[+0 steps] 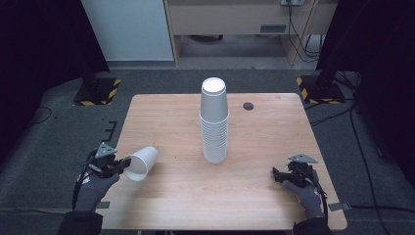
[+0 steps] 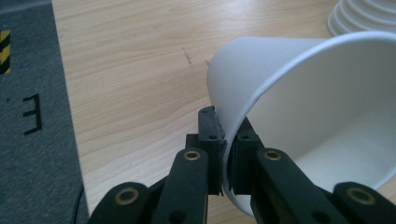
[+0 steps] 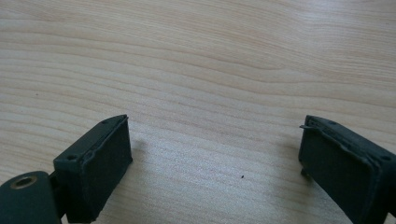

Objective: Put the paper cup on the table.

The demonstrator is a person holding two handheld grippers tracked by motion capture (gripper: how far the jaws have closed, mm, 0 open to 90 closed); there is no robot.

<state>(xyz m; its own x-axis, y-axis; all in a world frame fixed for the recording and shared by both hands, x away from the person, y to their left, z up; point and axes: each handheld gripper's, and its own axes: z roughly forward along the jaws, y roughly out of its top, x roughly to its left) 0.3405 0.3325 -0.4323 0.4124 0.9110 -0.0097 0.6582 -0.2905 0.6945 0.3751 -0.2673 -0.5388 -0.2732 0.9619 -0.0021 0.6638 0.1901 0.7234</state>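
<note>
High view, left gripper [image 1: 119, 165] pinched a white paper cup [image 1: 142, 162] by its rim, tilted above the table's [image 1: 274, 205] left edge, cup stack [image 1: 214, 122] mid-table, left gripper view, cup wall [image 2: 299, 107] clamped between pads, right gripper view, right gripper [image 3: 212, 163] spread wide over bare wood.

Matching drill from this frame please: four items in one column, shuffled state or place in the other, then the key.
Items:
1. left gripper
2. right gripper
3. single cup
4. cup stack

States or places:
A. upside down, at the middle of the table
B. jaws open, nothing between them, low over bare wood
C. tipped on its side, clear of the stack, mouth toward the person
D. jaws shut on a thin white rim, one jaw inside and one outside

Pairs: 1-D, 2-B, 3-C, 4-A
</note>
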